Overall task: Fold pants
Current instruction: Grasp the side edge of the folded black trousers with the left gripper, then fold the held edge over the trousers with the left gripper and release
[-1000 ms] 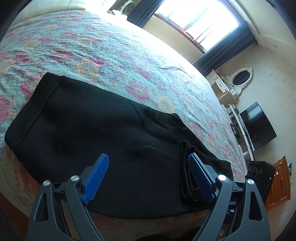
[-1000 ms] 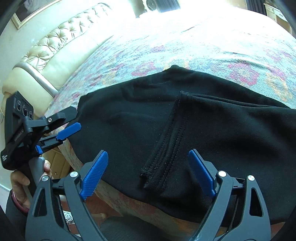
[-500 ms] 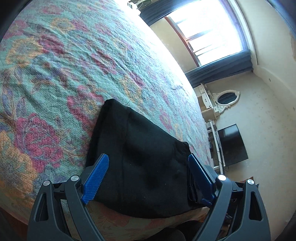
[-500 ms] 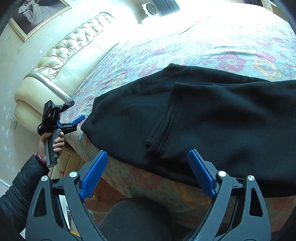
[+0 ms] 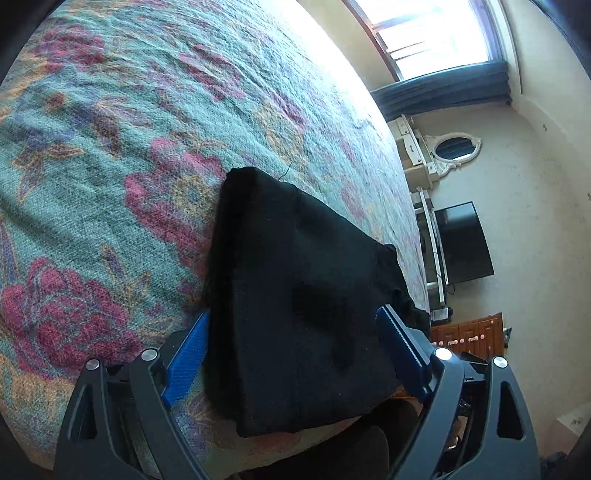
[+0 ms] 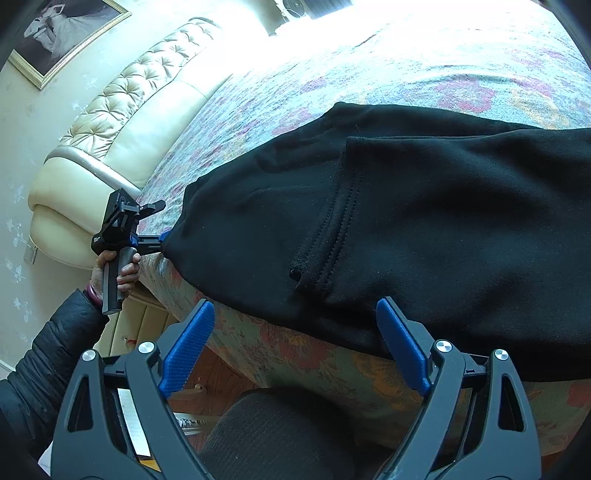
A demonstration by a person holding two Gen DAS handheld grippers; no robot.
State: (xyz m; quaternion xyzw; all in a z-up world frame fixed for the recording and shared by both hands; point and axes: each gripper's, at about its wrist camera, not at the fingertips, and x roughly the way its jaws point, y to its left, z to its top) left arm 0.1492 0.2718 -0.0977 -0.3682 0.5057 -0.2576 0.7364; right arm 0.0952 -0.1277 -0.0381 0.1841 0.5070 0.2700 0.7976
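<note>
Left wrist view: black pants [image 5: 295,295] lying folded on the flowery bedspread [image 5: 110,166], close to the near edge of the bed. Long side running away from the camera, far corner pointing up the bed toward the bright window [image 5: 443,33]. Left gripper [image 5: 293,350] spread wide, one blue finger [image 5: 188,354] on each side of the near end of the pants. Left finger just beside the cloth edge, maybe touching; right finger up against the other side. Not pinching anything. A black TV [image 5: 465,243], a white oval mirror [image 5: 452,147] and a brown wooden cabinet [image 5: 469,332] standing by the far wall.

Right wrist view: the same pants [image 6: 424,229] lying across the bed, long side going from left to right. A stitched hem [image 6: 332,229] lying on top, running from the near edge up and away. Pants edge hanging a little over the side of the bed. Right gripper [image 6: 293,347] spread wide too, fingers [image 6: 186,350] low in front of the bed side, gripping nothing. Right finger tip near the hanging cloth; hard to tell about touching. Left gripper [image 6: 147,236] far off at the left end of the pants, held by a hand [image 6: 114,269] in a black sleeve. A cream padded headboard [image 6: 122,122] behind it and a framed picture [image 6: 62,33] on the wall.
</note>
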